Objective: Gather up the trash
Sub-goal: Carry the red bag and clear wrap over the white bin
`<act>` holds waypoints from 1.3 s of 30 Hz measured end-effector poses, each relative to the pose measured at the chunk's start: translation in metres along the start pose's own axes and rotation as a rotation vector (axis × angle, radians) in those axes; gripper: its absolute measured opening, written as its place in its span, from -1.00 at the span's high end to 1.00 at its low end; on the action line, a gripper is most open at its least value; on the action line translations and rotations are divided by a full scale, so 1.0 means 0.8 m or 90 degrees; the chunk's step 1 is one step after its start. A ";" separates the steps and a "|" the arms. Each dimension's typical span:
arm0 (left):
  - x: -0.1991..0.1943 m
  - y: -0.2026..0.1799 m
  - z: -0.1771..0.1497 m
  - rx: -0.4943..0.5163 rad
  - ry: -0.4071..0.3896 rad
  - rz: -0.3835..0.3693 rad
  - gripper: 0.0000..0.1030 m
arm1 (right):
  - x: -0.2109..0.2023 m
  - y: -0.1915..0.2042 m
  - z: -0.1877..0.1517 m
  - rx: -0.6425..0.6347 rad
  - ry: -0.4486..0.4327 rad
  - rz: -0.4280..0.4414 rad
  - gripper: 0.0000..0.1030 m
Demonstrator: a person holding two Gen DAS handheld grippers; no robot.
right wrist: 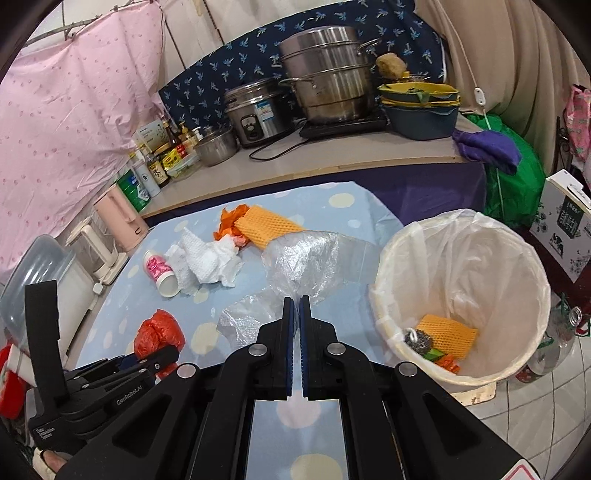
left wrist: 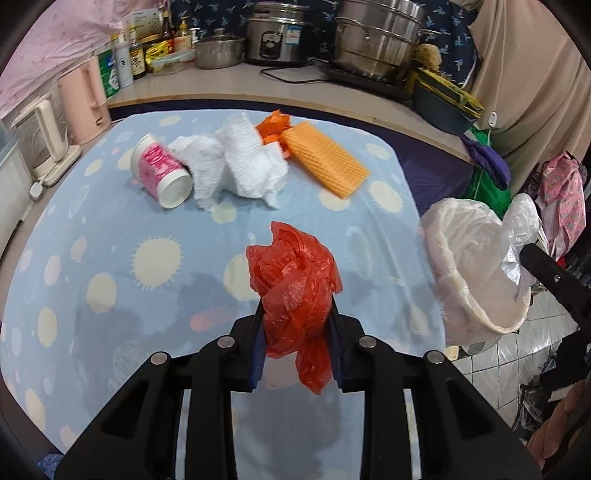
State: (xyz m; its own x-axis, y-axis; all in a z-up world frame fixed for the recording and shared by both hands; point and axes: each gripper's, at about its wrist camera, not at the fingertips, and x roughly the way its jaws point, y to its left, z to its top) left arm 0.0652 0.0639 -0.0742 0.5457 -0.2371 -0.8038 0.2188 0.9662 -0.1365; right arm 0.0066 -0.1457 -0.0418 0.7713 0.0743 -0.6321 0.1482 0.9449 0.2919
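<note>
My left gripper point(left wrist: 297, 314) is shut on a crumpled red plastic bag point(left wrist: 295, 277), held above the blue dotted tablecloth point(left wrist: 110, 229); it also shows in the right wrist view point(right wrist: 159, 332). My right gripper point(right wrist: 296, 301) is shut on the clear plastic liner point(right wrist: 299, 258) of the white trash bin point(right wrist: 461, 295), which hangs beside the table's right edge and shows in the left wrist view point(left wrist: 476, 266). The bin holds an orange foam net point(right wrist: 447, 334) and a steel scourer point(right wrist: 419, 339). On the cloth lie a pink-and-white cup point(left wrist: 162, 171), white paper towels point(left wrist: 240, 162), an orange foam net point(left wrist: 325, 158) and orange scraps point(left wrist: 273, 125).
A counter point(left wrist: 221, 85) behind the table holds steel pots point(left wrist: 376, 37), a rice cooker point(left wrist: 277, 33), bottles and a pink kettle point(left wrist: 86, 103). A white appliance point(left wrist: 44, 140) stands at the left. A green bag point(right wrist: 513, 181) and a box point(right wrist: 565, 218) stand at right over tiled floor.
</note>
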 end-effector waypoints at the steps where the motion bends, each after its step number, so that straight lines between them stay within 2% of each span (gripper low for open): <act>1: -0.003 -0.014 0.004 0.013 -0.004 -0.006 0.48 | -0.005 -0.009 0.003 0.007 -0.008 -0.007 0.93; 15: -0.003 -0.158 0.042 0.137 -0.039 -0.061 0.48 | -0.039 -0.112 0.032 0.091 -0.081 -0.082 0.93; 23: 0.013 -0.223 0.061 0.176 -0.044 -0.086 0.48 | -0.037 -0.158 0.042 0.117 -0.091 -0.112 0.93; 30: 0.032 -0.264 0.070 0.203 -0.044 -0.092 0.48 | -0.024 -0.192 0.042 0.146 -0.083 -0.130 0.93; 39: 0.058 -0.290 0.074 0.226 -0.036 -0.089 0.48 | -0.001 -0.213 0.044 0.160 -0.067 -0.144 0.93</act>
State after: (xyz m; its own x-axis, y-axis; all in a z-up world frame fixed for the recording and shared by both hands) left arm 0.0877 -0.1774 -0.0453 0.5329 -0.3788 -0.7567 0.5549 0.8315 -0.0255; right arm 0.0025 -0.3181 -0.0657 0.7594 -0.1738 -0.6270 0.4601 0.8248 0.3286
